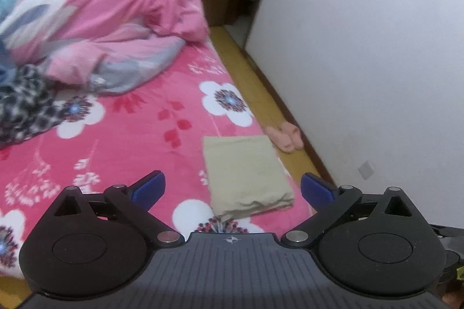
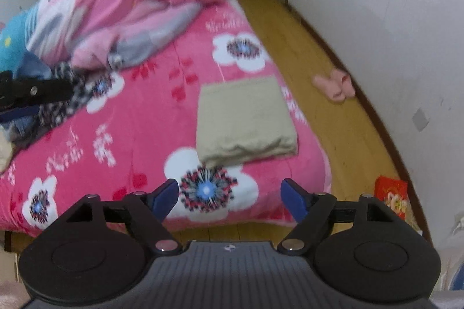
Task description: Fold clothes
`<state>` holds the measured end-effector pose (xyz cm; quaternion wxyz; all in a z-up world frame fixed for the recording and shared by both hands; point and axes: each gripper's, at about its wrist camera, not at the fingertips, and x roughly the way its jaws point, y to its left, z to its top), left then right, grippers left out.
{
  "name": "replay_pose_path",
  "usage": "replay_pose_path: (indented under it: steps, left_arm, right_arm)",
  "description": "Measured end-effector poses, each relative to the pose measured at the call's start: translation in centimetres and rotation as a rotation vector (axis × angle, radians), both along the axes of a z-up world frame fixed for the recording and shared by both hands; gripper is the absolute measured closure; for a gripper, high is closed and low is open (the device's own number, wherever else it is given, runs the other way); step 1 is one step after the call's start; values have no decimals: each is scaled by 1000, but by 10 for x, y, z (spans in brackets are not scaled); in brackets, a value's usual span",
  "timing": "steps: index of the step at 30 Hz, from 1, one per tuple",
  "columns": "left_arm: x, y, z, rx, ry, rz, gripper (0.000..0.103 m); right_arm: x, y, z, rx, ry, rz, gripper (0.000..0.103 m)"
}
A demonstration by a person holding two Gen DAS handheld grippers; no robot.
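Note:
A folded beige garment (image 1: 246, 174) lies flat near the right edge of the pink flowered bed (image 1: 139, 135); it also shows in the right wrist view (image 2: 243, 117). My left gripper (image 1: 233, 188) is open and empty, hovering just short of the garment's near end. My right gripper (image 2: 230, 197) is open and empty above the bed's near edge, a little back from the garment. A black-and-white patterned garment (image 1: 26, 106) lies crumpled at the bed's left, also in the right wrist view (image 2: 66, 94). The left gripper's arm (image 2: 32, 91) shows over it.
A heaped pink quilt (image 1: 110, 13) fills the far end of the bed. A wooden floor strip (image 1: 261, 94) runs between bed and white wall (image 1: 362, 48), with pink slippers (image 1: 285, 136) on it. A red packet (image 2: 391, 196) lies on the floor at right.

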<state>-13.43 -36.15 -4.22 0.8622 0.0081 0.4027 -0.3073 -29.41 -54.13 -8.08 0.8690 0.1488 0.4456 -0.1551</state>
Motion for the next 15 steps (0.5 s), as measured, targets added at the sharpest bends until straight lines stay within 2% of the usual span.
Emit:
replay_pose_path:
  steps: [4, 7, 10, 15]
  left_arm:
    - [-12, 5, 22, 11, -51, 59, 1]
    - [-18, 6, 32, 4, -39, 100, 1]
    - [-24, 4, 40, 7, -36, 120, 0]
    - [-36, -1, 47, 27, -44, 174, 0]
  right_arm:
    - [-2, 5, 20, -11, -49, 26, 20]
    - [-4, 7, 36, -36, -66, 42, 19]
    - [-13, 6, 50, -59, -114, 37, 9]
    - [-23, 4, 62, -107, -148, 33, 6]
